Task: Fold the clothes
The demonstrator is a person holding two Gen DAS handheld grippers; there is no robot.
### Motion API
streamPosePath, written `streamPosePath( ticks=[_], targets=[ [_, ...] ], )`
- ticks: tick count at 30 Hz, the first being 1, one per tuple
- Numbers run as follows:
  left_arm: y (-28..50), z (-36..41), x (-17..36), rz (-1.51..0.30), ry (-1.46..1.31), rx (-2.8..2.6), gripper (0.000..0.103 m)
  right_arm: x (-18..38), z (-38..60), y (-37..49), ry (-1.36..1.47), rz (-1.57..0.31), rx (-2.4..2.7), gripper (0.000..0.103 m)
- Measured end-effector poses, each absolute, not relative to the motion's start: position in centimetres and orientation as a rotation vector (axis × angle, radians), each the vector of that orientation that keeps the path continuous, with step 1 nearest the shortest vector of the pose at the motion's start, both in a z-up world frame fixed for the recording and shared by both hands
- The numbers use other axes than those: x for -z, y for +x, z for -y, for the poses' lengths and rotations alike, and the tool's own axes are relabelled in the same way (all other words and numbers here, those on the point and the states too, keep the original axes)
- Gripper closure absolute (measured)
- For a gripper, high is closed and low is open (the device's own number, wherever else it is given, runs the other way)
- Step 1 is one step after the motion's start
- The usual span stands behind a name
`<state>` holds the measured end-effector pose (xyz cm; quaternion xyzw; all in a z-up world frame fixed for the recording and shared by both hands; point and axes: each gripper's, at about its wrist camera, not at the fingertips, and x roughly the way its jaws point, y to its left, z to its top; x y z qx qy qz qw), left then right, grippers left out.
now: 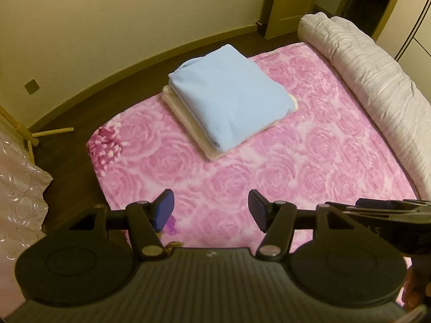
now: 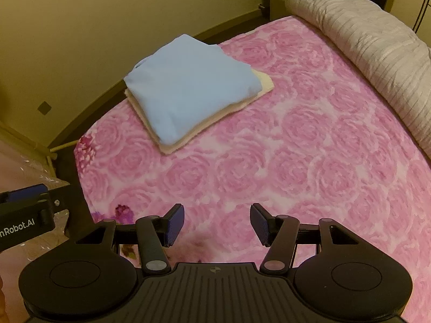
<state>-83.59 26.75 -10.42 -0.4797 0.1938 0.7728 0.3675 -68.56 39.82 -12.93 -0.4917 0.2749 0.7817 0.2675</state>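
A folded light blue garment (image 1: 229, 94) lies on top of a folded cream garment (image 1: 204, 145) on the pink rose-patterned bed cover (image 1: 309, 161). The same stack shows in the right wrist view: blue garment (image 2: 188, 86), cream garment (image 2: 264, 86). My left gripper (image 1: 211, 210) is open and empty, held above the bed's near part, well short of the stack. My right gripper (image 2: 216, 224) is open and empty, also short of the stack. Each gripper appears at the edge of the other's view.
A rolled grey-white quilt (image 1: 377, 80) lies along the bed's right side, also in the right wrist view (image 2: 363, 40). Dark floor and a cream wall lie beyond the bed's left edge. A wooden stand (image 1: 40, 134) and pale patterned fabric (image 1: 18, 188) are at left.
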Motion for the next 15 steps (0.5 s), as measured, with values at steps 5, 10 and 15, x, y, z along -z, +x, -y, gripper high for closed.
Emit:
streamPosePath(
  ticks=[5,10,15],
  targets=[
    [-84.7,-27.2,10.8,-0.498,-1.240,-1.991,0.046,13.3,-40.3,-69.7,-1.330,-0.742,-2.111,0.045],
    [-85.5,-27.7,11.3,-0.504,-1.247,-1.988,0.046,13.9,-41.0,-70.5,-1.339,-0.749,-2.103,0.045],
    [-86.4,-28.2,12.0,-0.519,-1.259,-1.981,0.046,14.6,-41.6,-71.3,-1.351,-0.755,-2.094,0.045]
  ],
)
